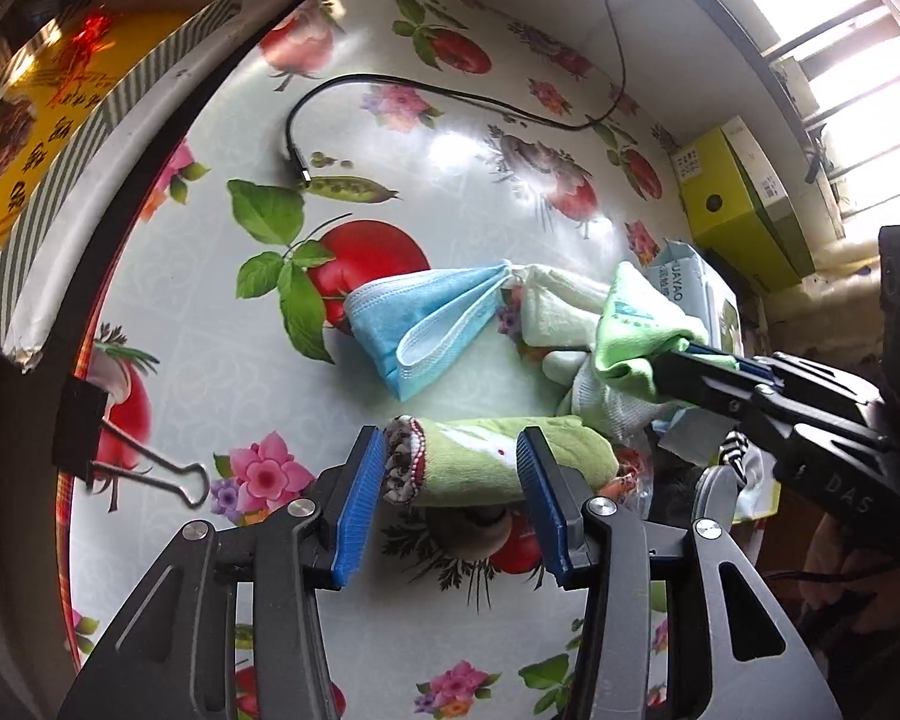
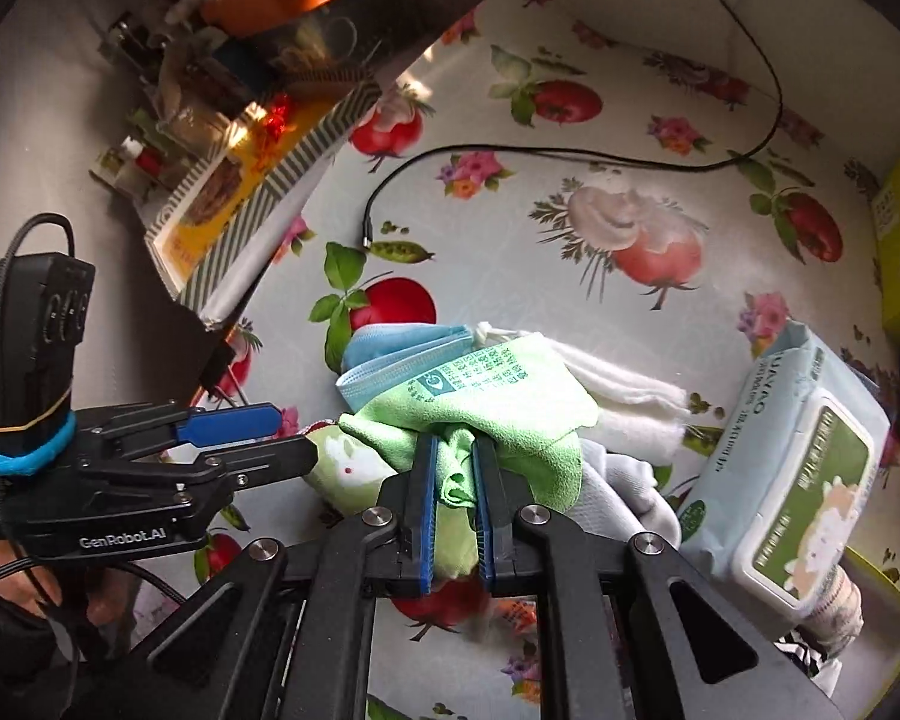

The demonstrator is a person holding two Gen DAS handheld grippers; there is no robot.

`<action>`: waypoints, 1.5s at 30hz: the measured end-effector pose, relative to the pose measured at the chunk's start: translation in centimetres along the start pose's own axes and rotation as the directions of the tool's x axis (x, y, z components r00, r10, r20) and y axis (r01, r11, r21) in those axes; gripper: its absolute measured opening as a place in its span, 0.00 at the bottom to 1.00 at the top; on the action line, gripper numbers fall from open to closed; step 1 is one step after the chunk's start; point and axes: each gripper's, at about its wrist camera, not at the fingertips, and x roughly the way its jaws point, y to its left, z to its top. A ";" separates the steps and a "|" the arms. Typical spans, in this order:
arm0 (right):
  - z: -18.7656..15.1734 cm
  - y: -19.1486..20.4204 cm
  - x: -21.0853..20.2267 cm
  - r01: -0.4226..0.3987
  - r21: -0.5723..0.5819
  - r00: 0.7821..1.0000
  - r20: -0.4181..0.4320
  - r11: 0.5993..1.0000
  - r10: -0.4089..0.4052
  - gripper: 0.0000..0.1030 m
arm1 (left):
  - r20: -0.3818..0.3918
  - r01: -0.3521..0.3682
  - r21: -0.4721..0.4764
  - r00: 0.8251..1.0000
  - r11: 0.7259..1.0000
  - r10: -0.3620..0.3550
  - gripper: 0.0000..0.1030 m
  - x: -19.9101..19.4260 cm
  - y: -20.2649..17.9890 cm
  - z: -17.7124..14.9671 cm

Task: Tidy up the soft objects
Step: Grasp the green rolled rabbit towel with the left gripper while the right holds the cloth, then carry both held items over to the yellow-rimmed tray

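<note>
A pile of soft things lies on the fruit-print tablecloth [image 1: 450,138]. My left gripper [image 1: 450,465] is open, its blue pads on either side of a rolled green sock [image 1: 480,462] with a patterned cuff. My right gripper [image 2: 455,456] is shut on a light green cloth [image 2: 510,396] and holds it over the pile; the cloth also shows in the left wrist view [image 1: 636,324]. A blue face mask [image 1: 420,324] lies behind the sock, and it shows in the right wrist view [image 2: 390,348]. White cloths [image 1: 558,306] and a white glove [image 2: 624,492] lie under the green cloth.
A pack of wet wipes [image 2: 792,456] lies right of the pile. A yellow-green box [image 1: 744,204] stands at the far right. A black cable [image 1: 450,90] crosses the table. A striped yellow box [image 1: 42,138] and a binder clip [image 1: 150,468] are at the left edge.
</note>
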 end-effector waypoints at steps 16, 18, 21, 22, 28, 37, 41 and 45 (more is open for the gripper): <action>-5.3 -3.4 -4.4 0.016 0.145 0.998 0.051 0.989 -0.023 0.10 | -0.050 -0.012 0.474 0.998 0.881 0.040 0.48 1.1 -6.2 -0.8; -5.5 -3.5 -4.8 0.015 0.152 0.998 0.058 0.988 -0.025 0.10 | -0.067 -0.033 0.529 0.994 0.848 0.081 0.48 2.0 -6.6 -1.4; -5.8 -3.6 -5.4 0.019 0.154 0.997 0.070 0.988 -0.030 0.10 | -0.074 -0.052 0.576 0.991 0.816 0.115 0.48 2.9 -7.1 -2.0; -5.8 -3.6 -5.5 0.020 0.156 0.997 0.073 0.987 -0.032 0.10 | -0.068 -0.069 0.584 0.989 0.809 0.133 0.48 3.1 -7.2 -2.2; -6.3 -3.8 -6.3 0.026 0.170 0.995 0.089 0.985 -0.042 0.10 | -0.070 -0.185 0.563 0.960 0.805 0.269 0.48 5.5 -6.6 -2.4; -7.5 -4.3 -7.7 0.036 0.196 0.992 0.112 0.980 -0.058 0.10 | -0.120 -0.115 0.348 0.979 0.930 0.166 0.27 4.9 -4.0 -3.0; -8.3 -4.7 -8.1 0.036 0.209 0.991 0.116 0.977 -0.061 0.10 | -0.096 -0.093 0.283 0.988 0.955 0.125 0.27 2.8 -4.0 -3.8; -8.9 -4.8 -8.7 0.036 0.215 0.990 0.124 0.976 -0.064 0.10 | -0.052 -0.092 0.270 0.993 0.959 0.110 0.27 0.4 -5.6 -3.5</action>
